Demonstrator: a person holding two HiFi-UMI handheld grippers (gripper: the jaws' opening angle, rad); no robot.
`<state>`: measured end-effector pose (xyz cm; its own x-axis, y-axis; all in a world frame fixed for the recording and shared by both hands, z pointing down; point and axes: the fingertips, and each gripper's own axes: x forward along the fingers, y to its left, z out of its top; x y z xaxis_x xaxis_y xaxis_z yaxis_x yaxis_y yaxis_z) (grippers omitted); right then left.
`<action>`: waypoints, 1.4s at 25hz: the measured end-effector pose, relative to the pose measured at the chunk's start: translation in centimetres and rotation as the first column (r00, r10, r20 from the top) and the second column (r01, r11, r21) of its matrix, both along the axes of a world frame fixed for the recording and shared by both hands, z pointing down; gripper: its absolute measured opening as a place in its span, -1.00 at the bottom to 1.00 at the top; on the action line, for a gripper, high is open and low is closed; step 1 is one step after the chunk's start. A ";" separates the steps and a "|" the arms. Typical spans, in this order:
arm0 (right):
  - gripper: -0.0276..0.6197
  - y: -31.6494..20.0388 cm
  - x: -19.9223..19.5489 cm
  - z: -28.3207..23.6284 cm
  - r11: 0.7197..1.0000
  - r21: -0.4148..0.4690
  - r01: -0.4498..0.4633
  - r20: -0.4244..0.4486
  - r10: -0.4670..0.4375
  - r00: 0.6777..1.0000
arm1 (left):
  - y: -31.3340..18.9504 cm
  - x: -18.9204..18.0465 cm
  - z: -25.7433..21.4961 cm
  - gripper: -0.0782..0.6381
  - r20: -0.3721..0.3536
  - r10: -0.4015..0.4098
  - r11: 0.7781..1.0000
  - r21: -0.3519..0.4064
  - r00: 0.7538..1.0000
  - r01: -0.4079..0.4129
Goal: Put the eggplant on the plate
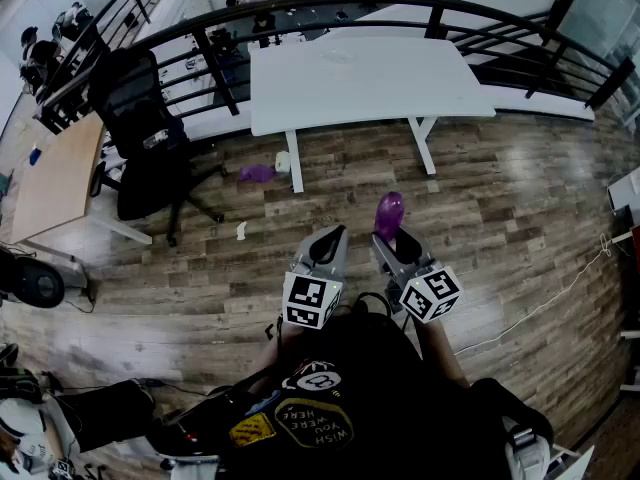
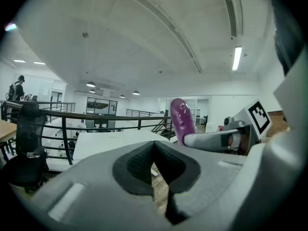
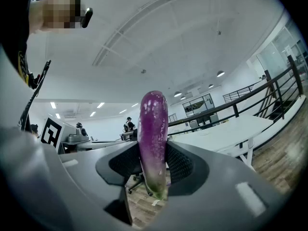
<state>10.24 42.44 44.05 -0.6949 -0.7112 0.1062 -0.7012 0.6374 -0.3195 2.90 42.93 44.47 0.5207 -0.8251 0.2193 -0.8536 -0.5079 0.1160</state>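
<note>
Found the right tool (image 3: 153,165) clenched on the eggplant (image 3: 153,134), with both pads pressed against its flanks. Carried the eggplant upright, glossy purple end up and pale greenish end down, with that lower end protruding below the pads. Saw it in the head view raised in the air over the wooden floor (image 1: 500,198), short of the white table (image 1: 360,78) and touching nothing but the tool.

Found the left tool (image 2: 155,170) closed and empty, its dark pads drawn together with nothing between them. Kept it just beside the right tool, on the person's left, with both tools pointing toward the table. Showed a marker cube (image 1: 310,301) on the rear of the left tool, above the person's dark shirt.

Recorded a black railing (image 1: 400,8) curving behind the table. Recorded a black office chair (image 1: 150,143) to the left of the table and a wooden table (image 1: 55,178) further left. Noted a small purple item (image 1: 256,173) on the floor near the white table's left leg; could not identify it. Noted a faint round outline (image 1: 340,56) on the white table; too indistinct to name.
</note>
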 end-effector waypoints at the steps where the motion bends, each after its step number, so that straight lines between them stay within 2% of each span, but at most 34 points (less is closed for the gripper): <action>1: -0.35 -0.1 0.1 0.0 1.000 0.000 0.001 0.001 -0.001 1.000 | -0.1 0.2 -0.1 -0.77 0.001 0.000 1.000 0.001 1.000 0.000; 10: -0.35 -0.7 -0.2 -0.1 1.000 -0.001 0.023 -0.004 -0.023 1.000 | -0.5 0.1 -0.1 -0.77 0.001 -0.012 1.000 -0.001 1.000 0.012; 18: -0.35 -0.7 -2.5 -0.1 1.000 -0.002 0.027 0.011 -0.027 1.000 | -0.2 -2.6 0.0 -0.77 -0.002 -0.027 1.000 -0.002 1.000 0.027; 22: -0.34 -0.7 -3.9 -0.6 1.000 0.003 0.020 0.056 -0.020 0.998 | -0.1 -4.3 -0.1 -0.77 -0.011 -0.020 1.000 -0.002 1.000 0.020; 26: -0.35 0.2 -4.9 -0.3 1.000 0.019 0.002 0.036 -0.002 0.999 | 0.6 -5.5 1.0 -0.77 -0.033 0.000 1.000 -0.026 0.999 0.000; 31: -0.36 0.3 -4.4 1.5 0.999 -0.041 -0.030 0.033 0.031 0.999 | 0.6 -5.0 3.0 -0.77 -0.041 0.026 0.996 -0.082 0.999 -0.029; 35: -0.36 -2.2 -4.5 2.2 0.997 -0.063 -0.034 0.049 0.037 0.998 | -1.9 -4.9 3.5 -0.77 -0.038 0.027 0.996 -0.089 0.999 -0.030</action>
